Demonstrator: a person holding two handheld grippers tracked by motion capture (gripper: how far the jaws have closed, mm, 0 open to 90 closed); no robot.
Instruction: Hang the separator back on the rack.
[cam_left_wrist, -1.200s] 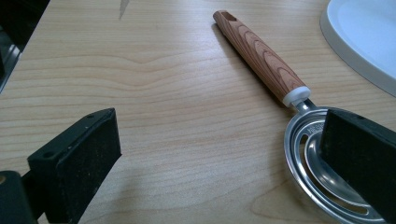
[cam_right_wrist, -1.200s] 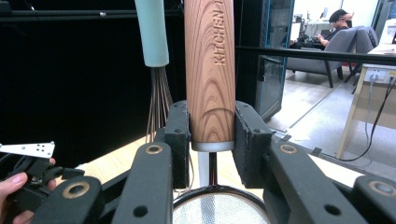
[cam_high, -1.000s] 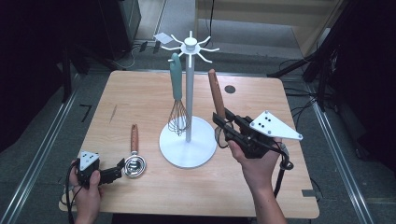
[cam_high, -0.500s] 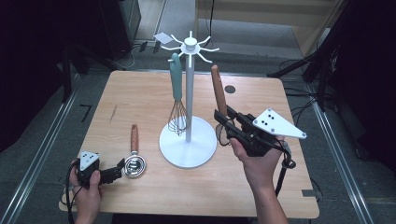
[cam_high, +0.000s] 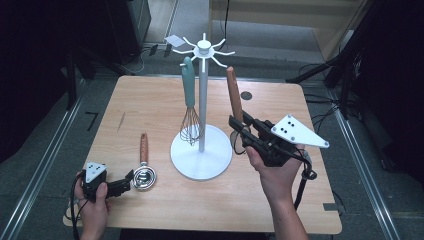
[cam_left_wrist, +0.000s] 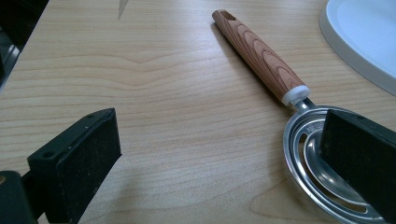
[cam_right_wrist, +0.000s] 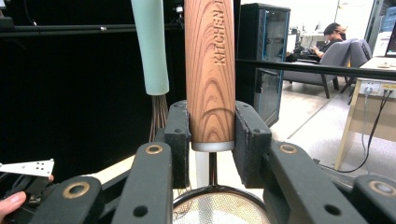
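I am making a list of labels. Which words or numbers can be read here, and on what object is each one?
"KITCHEN": on the wooden handle clamped in the right gripper; the letters run on past the top edge.
Stamped lettering on the metal strainer: too small to read.

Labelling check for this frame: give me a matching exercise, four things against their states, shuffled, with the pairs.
Things:
1. whisk
2. wooden-handled strainer
3. slotted spoon
4. left gripper

States:
A. lies flat on the table
B. open, one jaw over the spoon's bowl
C. hangs from the white stand
D. held upright, clamped by the right gripper

Pairs: 1-C, 2-D, 3-A, 4-B
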